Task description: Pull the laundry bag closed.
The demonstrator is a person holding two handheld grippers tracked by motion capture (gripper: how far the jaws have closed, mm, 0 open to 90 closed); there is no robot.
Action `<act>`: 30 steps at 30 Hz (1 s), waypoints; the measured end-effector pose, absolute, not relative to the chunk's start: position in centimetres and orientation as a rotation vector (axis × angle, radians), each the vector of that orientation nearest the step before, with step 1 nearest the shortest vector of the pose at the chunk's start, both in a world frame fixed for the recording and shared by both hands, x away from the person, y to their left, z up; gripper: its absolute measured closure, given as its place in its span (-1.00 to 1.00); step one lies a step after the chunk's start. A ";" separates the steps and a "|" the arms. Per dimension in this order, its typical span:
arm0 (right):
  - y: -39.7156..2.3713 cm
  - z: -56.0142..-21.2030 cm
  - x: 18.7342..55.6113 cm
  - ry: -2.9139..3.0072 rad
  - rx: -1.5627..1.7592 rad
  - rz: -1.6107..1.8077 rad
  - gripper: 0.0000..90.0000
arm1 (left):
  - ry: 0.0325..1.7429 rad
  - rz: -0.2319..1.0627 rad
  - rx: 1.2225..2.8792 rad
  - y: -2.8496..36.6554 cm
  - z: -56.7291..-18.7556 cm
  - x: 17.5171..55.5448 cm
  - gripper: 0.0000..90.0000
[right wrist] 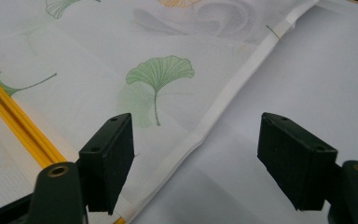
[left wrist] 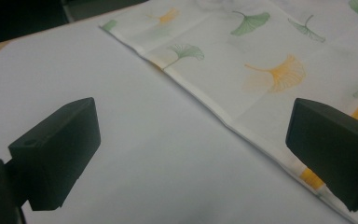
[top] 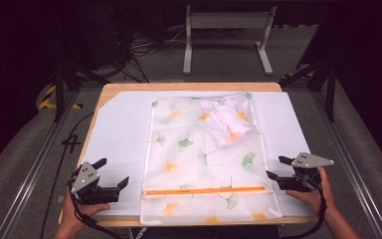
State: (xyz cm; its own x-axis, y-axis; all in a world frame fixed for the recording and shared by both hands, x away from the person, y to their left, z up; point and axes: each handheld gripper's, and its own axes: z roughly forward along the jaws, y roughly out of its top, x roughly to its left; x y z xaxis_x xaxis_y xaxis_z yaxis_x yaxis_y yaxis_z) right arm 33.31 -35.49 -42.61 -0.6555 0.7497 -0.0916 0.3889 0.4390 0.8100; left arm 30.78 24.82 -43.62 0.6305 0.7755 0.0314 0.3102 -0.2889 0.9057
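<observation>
Both grippers (left gripper, right gripper) gape wide and hold nothing, flanking the ginkgo-print bag near its orange zipper.

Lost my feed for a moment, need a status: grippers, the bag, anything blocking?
Left gripper open, empty, left of the bag. Right gripper open, empty, at its right edge. Ginkgo-print bag flat on the white sheet, crumpled cloth inside. Nothing in the way.

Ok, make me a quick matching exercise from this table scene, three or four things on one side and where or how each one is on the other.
Things:
1. left gripper
2. right gripper
3. orange strip
4. crumpled cloth

Descriptions:
A. bunched up inside the bag's far end
B. open, by the bag's right edge
C. runs across the bag's near end
D. open, over the white sheet left of the bag

Pairs: 1-D, 2-B, 3-C, 4-A
</observation>
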 end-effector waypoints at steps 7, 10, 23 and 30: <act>-34.8 -42.3 33.6 2.264 0.935 1.109 -0.39 | 0.849 0.523 1.929 24.6 -44.1 30.0 -0.76; -34.2 -42.1 33.9 2.275 0.917 1.121 -0.38 | 0.842 0.499 1.945 24.7 -44.3 29.4 -0.73; -30.2 -41.8 34.6 2.386 0.759 1.182 0.28 | 0.723 0.459 2.005 24.7 -43.5 27.1 0.45; -28.7 -41.0 34.3 2.406 0.695 1.178 0.56 | 0.686 0.445 2.052 23.8 -43.6 26.3 1.00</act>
State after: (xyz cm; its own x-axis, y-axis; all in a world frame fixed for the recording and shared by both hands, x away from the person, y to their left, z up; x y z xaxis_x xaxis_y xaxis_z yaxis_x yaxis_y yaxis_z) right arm 34.26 -28.67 -40.96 -0.8093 0.5768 -0.1110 0.2659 0.5283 0.8063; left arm 26.28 23.80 -43.63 0.7812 0.6223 0.0489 0.2986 -0.4414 0.8462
